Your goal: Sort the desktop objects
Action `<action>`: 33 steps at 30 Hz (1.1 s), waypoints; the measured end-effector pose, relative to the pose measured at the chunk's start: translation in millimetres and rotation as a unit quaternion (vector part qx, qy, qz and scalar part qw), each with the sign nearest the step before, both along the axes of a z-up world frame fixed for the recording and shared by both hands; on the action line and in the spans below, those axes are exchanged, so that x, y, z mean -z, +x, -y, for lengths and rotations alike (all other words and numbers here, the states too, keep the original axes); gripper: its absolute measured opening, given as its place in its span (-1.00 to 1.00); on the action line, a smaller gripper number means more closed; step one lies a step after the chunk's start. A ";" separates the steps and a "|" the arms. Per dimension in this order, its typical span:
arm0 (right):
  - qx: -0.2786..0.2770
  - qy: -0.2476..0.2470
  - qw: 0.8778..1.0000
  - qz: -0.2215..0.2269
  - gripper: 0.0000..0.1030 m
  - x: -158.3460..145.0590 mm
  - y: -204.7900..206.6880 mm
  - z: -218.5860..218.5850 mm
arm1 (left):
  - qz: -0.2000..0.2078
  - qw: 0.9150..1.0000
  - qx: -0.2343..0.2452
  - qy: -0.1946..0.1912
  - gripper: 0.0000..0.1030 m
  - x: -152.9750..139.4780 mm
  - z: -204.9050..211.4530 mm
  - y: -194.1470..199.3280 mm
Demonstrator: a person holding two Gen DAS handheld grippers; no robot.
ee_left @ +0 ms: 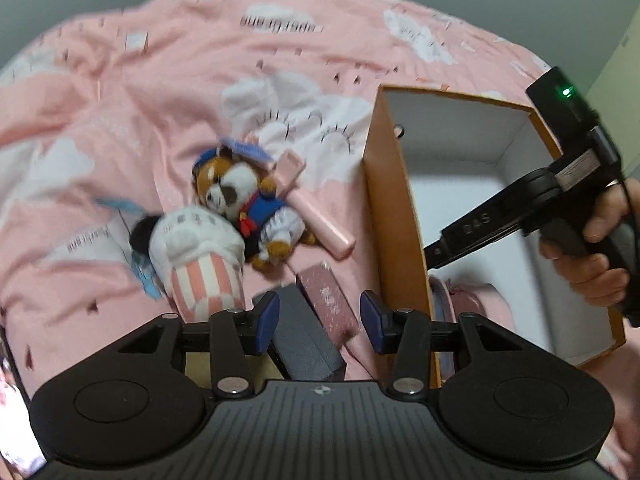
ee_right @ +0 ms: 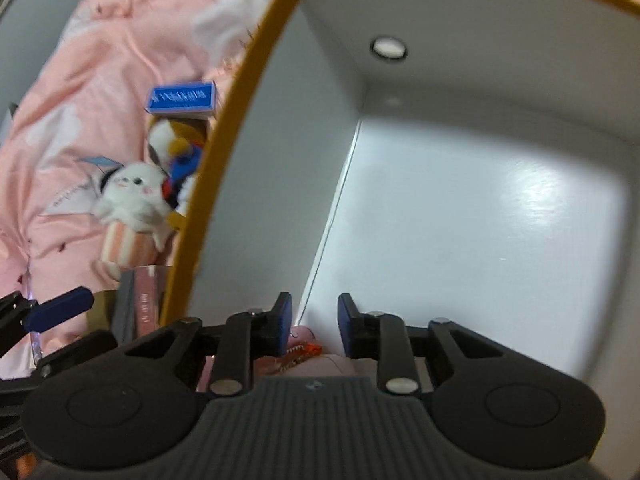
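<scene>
Blue-padded jaws of the left gripper (ee_left: 319, 322) stand apart at the lower centre of its view, holding nothing, poised over a dark grey box (ee_left: 306, 340) and a speckled pink box (ee_left: 330, 306) lying side by side on the pink bedspread (ee_left: 120, 120). I judge the step to be picking one of these; the next move calls for lowering around a single box and closing. The right gripper (ee_right: 314, 326), jaws narrowly parted and gripping nothing, hangs inside the orange cardboard box (ee_left: 394, 208) above a pink pouch (ee_right: 320, 364) lying on its white floor at the near end; the rest of the floor is bare. Outward, upper left of that view, two plush toys (ee_right: 136, 196), a blue packet (ee_right: 182, 98) and, in the left view, a pink stick (ee_left: 320, 220) wait unsorted.
</scene>
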State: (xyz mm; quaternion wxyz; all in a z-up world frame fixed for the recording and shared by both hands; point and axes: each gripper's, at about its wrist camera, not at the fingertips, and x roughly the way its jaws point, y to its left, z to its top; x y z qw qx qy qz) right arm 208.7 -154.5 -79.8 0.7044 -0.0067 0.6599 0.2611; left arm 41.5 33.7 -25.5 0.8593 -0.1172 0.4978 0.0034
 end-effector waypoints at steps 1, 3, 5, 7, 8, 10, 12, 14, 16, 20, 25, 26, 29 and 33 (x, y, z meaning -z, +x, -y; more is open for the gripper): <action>-0.002 -0.001 1.000 -0.011 -0.52 5.2 1.5 -1.6 | -0.007 1.000 0.001 -0.009 0.01 2.2 -2.4 0.8; -0.007 -0.002 0.999 -0.032 -0.54 14.6 2.8 -5.5 | -0.010 1.000 0.009 -0.015 0.01 5.4 -5.0 2.1; -0.012 -0.002 0.999 -0.045 -0.56 19.3 2.7 -7.3 | -0.008 1.000 0.013 -0.012 0.01 7.6 -5.1 1.9; -0.017 0.000 0.998 -0.060 -0.63 24.3 1.5 -8.7 | -0.010 1.000 0.016 -0.013 0.01 10.6 -5.4 2.9; -0.019 -0.002 0.998 -0.066 -0.63 26.3 1.5 -9.2 | -0.012 1.000 0.015 -0.017 0.01 12.3 -6.4 3.9; -0.028 -0.003 0.996 -0.085 -0.64 31.4 -0.5 -10.1 | -0.018 0.999 0.012 -0.025 0.01 15.2 -8.7 5.4; -0.046 -0.005 0.994 -0.096 -0.64 35.6 -4.6 -12.4 | -0.020 0.999 0.009 -0.027 0.01 16.4 -10.2 5.5; -0.062 -0.008 0.993 -0.099 -0.65 38.4 -7.9 -14.9 | -0.020 0.999 0.010 -0.027 0.01 16.7 -10.7 5.6; -0.064 -0.010 0.992 -0.108 -0.65 42.2 -9.5 -15.6 | -0.020 0.999 0.010 -0.029 0.01 17.2 -10.7 5.1; -0.056 0.005 0.995 -0.081 -0.64 29.8 -12.0 -10.4 | -0.020 0.999 0.012 -0.027 0.02 17.2 -8.8 3.6; -0.008 0.016 1.000 -0.018 -0.62 -4.3 -14.7 17.2 | -0.018 0.999 0.013 -0.027 0.05 16.0 -5.1 1.9; -0.001 0.011 1.000 -0.004 -0.62 -9.7 -17.5 23.4 | -0.017 0.999 0.013 -0.028 0.06 15.3 -5.1 1.5; 0.019 -0.003 0.999 0.027 -0.62 -21.1 -22.4 43.7 | -0.016 0.999 0.010 -0.029 0.07 14.2 -6.2 0.4; -0.002 -0.044 0.998 0.035 -0.63 -14.1 -33.9 59.7 | -0.021 0.999 0.005 -0.028 0.07 15.0 -7.1 -0.3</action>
